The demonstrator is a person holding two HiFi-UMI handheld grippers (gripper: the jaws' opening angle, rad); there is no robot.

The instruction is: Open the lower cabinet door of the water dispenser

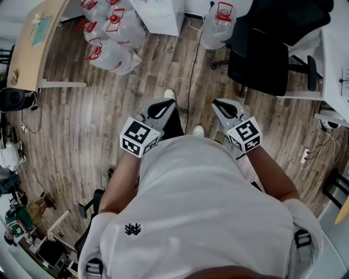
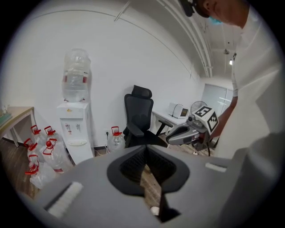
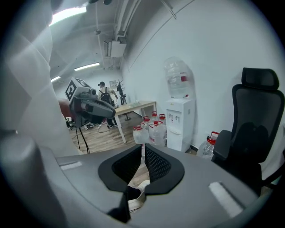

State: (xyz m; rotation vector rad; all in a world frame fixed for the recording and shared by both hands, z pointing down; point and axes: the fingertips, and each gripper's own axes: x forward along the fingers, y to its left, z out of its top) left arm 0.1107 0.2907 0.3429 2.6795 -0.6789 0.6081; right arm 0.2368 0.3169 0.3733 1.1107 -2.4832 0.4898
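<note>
The white water dispenser (image 2: 75, 129) stands against the far wall with a clear bottle (image 2: 75, 75) on top. Its lower cabinet door (image 2: 81, 153) looks closed. The right gripper view shows the dispenser (image 3: 180, 122) too, well beyond the jaws. In the head view only its top (image 1: 158, 13) shows, far ahead of both grippers. My left gripper (image 1: 166, 103) and right gripper (image 1: 221, 104) are held side by side in front of the person's body, above the wooden floor. Both have their jaws together with nothing between them.
Several water jugs with red caps (image 1: 112, 38) lie left of the dispenser, and one jug (image 1: 218, 24) stands to its right. A black office chair (image 1: 262, 54) stands at the right by a white desk (image 1: 335, 60). A wooden desk (image 1: 30, 43) is at the left.
</note>
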